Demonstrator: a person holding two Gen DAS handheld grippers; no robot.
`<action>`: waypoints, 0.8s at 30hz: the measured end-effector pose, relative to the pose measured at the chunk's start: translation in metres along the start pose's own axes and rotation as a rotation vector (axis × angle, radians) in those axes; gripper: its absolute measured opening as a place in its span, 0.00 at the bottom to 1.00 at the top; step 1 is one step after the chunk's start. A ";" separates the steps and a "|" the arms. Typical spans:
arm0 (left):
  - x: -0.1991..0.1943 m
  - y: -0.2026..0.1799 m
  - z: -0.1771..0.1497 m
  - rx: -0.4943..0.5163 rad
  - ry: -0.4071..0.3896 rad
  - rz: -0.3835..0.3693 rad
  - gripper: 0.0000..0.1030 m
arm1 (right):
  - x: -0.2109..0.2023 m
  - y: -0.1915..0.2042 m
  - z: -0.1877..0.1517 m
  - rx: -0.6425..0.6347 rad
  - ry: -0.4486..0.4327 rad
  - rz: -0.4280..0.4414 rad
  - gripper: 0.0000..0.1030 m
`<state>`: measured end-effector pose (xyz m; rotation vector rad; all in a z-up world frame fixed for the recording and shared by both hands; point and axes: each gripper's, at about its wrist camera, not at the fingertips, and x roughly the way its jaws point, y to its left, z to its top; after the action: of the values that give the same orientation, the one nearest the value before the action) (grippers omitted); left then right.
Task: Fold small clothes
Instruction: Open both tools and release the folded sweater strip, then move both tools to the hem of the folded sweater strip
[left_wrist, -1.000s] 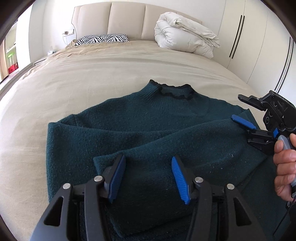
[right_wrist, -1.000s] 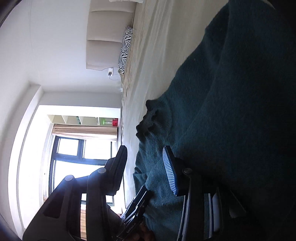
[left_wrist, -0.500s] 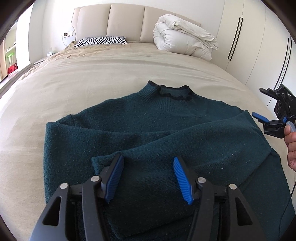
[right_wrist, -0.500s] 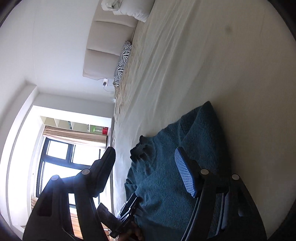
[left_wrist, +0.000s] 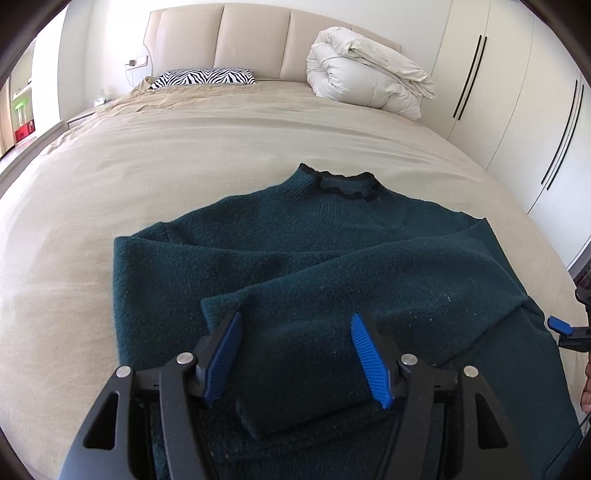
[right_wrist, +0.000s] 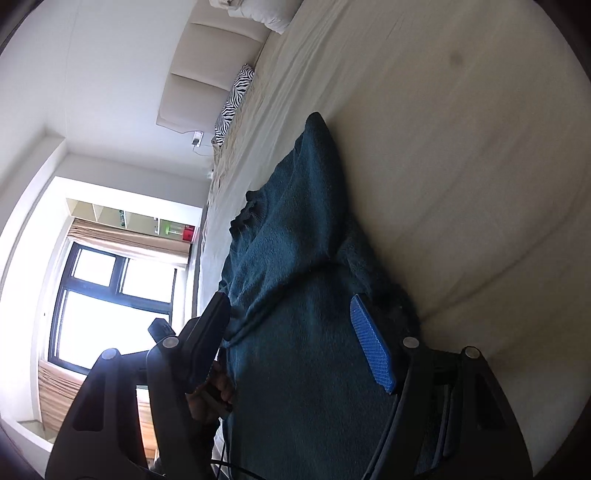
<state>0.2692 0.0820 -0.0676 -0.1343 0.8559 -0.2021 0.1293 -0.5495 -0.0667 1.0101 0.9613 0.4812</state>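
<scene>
1. A dark teal knitted sweater (left_wrist: 332, 251) with a black-trimmed collar lies flat on a bed under a beige bedsheet (left_wrist: 184, 155). Its collar points toward the padded beige headboard (left_wrist: 255, 40).
2. In the left wrist view, one sleeve is folded across the sweater's body, its cuff end lying between the fingers of the left gripper (left_wrist: 295, 354).
3. The left gripper's jaws have just been opening. Its blue ribbed pads (left_wrist: 367, 360) stand wide apart on either side of the cuff, and neither presses on it.
4. Only this view shows the folded white duvet (left_wrist: 369, 85), the white wardrobe doors (left_wrist: 517, 92) and the sweater's whole outline. The right gripper (left_wrist: 565, 332) peeks in at the right edge.
5. The right wrist view is rolled sideways. The right gripper's (right_wrist: 291, 339) jaws are wide apart and grip nothing, above the sweater's edge.
6. Only this view shows a bright window (right_wrist: 110, 295) with tan curtains, and a hand (right_wrist: 210, 395) behind the gripper's dark finger.
7. Both views show the zebra-striped pillow (left_wrist: 203, 77).
</scene>
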 end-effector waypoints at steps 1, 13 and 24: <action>-0.013 0.004 -0.005 -0.026 -0.003 -0.010 0.67 | -0.020 -0.001 -0.006 -0.012 -0.020 -0.005 0.66; -0.161 0.048 -0.149 -0.129 0.067 -0.031 0.73 | -0.133 -0.020 -0.119 -0.118 0.026 -0.277 0.66; -0.216 0.062 -0.245 -0.267 0.166 -0.061 0.73 | -0.139 -0.021 -0.152 -0.139 0.084 -0.375 0.64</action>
<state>-0.0468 0.1834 -0.0799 -0.3982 1.0427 -0.1570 -0.0739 -0.5869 -0.0520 0.6682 1.1464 0.2736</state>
